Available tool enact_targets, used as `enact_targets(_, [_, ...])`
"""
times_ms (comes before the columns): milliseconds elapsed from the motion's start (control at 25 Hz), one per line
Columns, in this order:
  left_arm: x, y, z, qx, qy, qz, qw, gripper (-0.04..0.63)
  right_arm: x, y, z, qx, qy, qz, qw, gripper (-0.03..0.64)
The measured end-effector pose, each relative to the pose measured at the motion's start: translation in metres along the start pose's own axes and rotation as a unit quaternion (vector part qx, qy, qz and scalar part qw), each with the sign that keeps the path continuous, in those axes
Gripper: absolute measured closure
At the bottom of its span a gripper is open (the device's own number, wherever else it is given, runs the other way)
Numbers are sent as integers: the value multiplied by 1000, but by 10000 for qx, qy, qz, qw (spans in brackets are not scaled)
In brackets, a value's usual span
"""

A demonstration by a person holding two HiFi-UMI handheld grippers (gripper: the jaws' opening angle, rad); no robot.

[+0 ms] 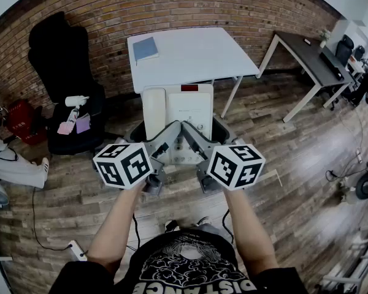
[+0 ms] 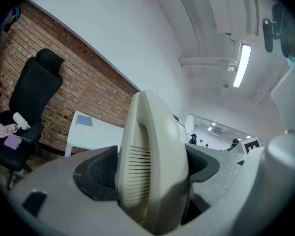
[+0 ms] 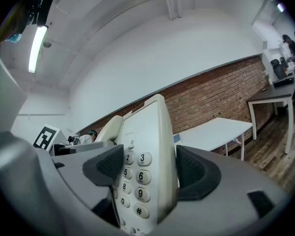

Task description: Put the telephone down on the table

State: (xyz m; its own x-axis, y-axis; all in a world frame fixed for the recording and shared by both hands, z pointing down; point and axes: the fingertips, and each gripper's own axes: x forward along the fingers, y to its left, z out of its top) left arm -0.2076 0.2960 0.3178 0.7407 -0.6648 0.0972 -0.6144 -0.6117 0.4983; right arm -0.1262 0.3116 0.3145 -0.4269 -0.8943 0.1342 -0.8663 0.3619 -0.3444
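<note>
A cream desk telephone (image 1: 178, 112) with its handset on the left hangs in the air in front of the white table (image 1: 190, 57). Both grippers hold it from below. In the left gripper view, my left gripper (image 1: 164, 147) is shut on the handset side (image 2: 147, 161), with a dark pad (image 2: 101, 173) against the ribbed edge. In the right gripper view, my right gripper (image 1: 193, 144) is shut on the keypad side (image 3: 145, 166), and its pads (image 3: 108, 163) press both faces. The phone stands on edge between the jaws.
A blue book (image 1: 146, 48) lies on the white table's far left corner. A black office chair (image 1: 67, 78) with small items on its seat stands to the left. A grey desk (image 1: 306, 57) stands at the right. Wooden floor lies below, with cables.
</note>
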Motion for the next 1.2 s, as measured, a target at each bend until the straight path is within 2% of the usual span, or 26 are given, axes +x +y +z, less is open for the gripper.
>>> enact_targets(280, [6, 2, -2, 0, 68, -107, 9999, 193, 1, -5, -2, 43, -23, -136, 9999, 291])
enact_targets(520, [32, 4, -4, 9, 131, -130, 9998, 193, 9, -29, 3, 97, -37, -162, 9998, 291])
enact_targets(880, [128, 7, 1, 47, 166, 97, 9998, 193, 44, -117, 31, 231, 4, 39, 9997, 291])
enact_targets(1200, [230, -2, 17, 7, 112, 383, 9992, 193, 77, -209, 77, 282, 139, 293, 9991, 292])
